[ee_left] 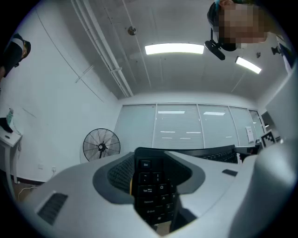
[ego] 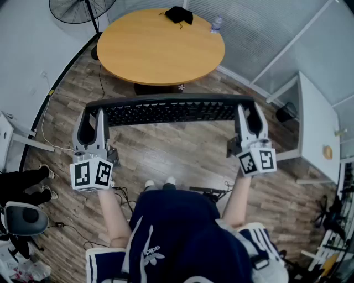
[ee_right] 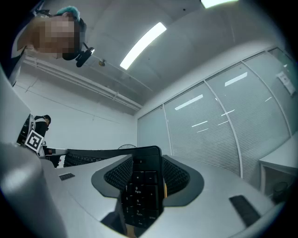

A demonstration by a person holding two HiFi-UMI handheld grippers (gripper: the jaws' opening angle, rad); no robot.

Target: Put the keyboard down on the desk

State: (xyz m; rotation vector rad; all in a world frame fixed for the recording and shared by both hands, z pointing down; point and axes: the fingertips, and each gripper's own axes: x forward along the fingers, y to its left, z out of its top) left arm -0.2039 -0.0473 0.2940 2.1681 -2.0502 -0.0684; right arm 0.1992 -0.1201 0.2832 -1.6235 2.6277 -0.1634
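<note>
A long black keyboard (ego: 171, 110) hangs level in the air above the wood floor, short of the round wooden table (ego: 160, 47). My left gripper (ego: 92, 117) is shut on its left end and my right gripper (ego: 250, 115) on its right end. In the left gripper view the Esc and Tab end of the keyboard (ee_left: 150, 186) stands between the padded jaws of the left gripper (ee_left: 151, 179). The right gripper view shows the number-pad end of the keyboard (ee_right: 141, 188) clamped in the right gripper (ee_right: 144, 183). Both gripper cameras look up toward the ceiling.
A black bundle (ego: 178, 15) and a small bottle (ego: 217, 24) lie at the table's far edge. A standing fan (ego: 82, 8) is at the back left. A white desk (ego: 318, 130) runs along the right. Cables (ego: 83, 235) trail across the floor near a chair (ego: 22, 218).
</note>
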